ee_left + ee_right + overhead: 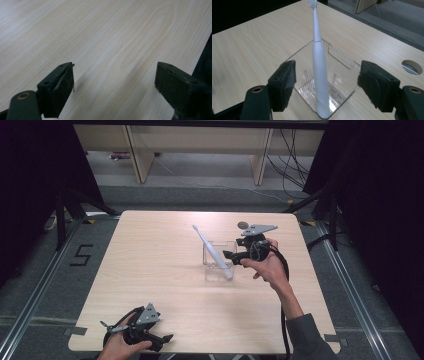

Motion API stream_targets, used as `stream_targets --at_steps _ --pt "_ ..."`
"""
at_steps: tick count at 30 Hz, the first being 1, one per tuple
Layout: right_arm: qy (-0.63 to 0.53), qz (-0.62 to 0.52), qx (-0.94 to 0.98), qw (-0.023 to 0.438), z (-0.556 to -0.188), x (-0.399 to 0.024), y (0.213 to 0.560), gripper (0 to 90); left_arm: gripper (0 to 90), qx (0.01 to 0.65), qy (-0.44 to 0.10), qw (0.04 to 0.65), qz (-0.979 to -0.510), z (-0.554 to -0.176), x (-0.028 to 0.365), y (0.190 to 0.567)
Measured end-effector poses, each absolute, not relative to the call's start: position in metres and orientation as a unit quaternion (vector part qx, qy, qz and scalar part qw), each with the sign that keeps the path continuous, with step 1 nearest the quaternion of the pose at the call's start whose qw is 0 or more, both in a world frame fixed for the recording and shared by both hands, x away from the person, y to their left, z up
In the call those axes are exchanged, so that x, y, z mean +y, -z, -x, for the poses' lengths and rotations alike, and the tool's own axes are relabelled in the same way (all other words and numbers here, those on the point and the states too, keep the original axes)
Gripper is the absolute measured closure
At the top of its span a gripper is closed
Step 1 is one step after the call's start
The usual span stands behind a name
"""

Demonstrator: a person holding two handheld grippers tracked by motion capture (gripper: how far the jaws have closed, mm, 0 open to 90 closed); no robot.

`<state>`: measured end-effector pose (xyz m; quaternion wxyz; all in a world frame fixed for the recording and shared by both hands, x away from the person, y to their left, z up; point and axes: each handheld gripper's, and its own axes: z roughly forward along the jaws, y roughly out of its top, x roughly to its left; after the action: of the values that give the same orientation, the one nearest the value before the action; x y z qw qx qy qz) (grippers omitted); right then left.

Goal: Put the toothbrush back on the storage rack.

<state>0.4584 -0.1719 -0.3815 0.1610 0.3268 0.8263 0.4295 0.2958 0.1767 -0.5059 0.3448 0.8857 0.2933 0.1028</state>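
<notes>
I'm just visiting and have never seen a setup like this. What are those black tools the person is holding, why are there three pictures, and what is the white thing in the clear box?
A person sits at a wooden table with a hand-held two-jaw gripper in each hand. One picture comes from a camera above the table; the other two come from cameras riding on the grippers, looking along their black jaws.

On the table stands a clear plastic box with a white electric toothbrush leaning inside it, brush head up.

The right gripper sits next to the box with its jaws apart on either side of the toothbrush, not pressing it. The left gripper rests near the table's front edge, open and holding nothing.
</notes>
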Motion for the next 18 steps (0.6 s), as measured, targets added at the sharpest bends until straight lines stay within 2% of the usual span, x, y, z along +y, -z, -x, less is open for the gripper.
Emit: stream_targets --at_steps 15,18 --pt "-0.448 -0.347 0.810 0.153 -0.451 -0.189 0.391 29.8 15.1 0.290 -0.110 0.343 -0.887 -0.295 0.177 0.504" --pt "-0.445 -0.342 0.811 0.164 -0.453 -0.193 0.390 29.2 15.2 0.292 -0.108 0.345 -0.886 -0.294 0.176 0.504"
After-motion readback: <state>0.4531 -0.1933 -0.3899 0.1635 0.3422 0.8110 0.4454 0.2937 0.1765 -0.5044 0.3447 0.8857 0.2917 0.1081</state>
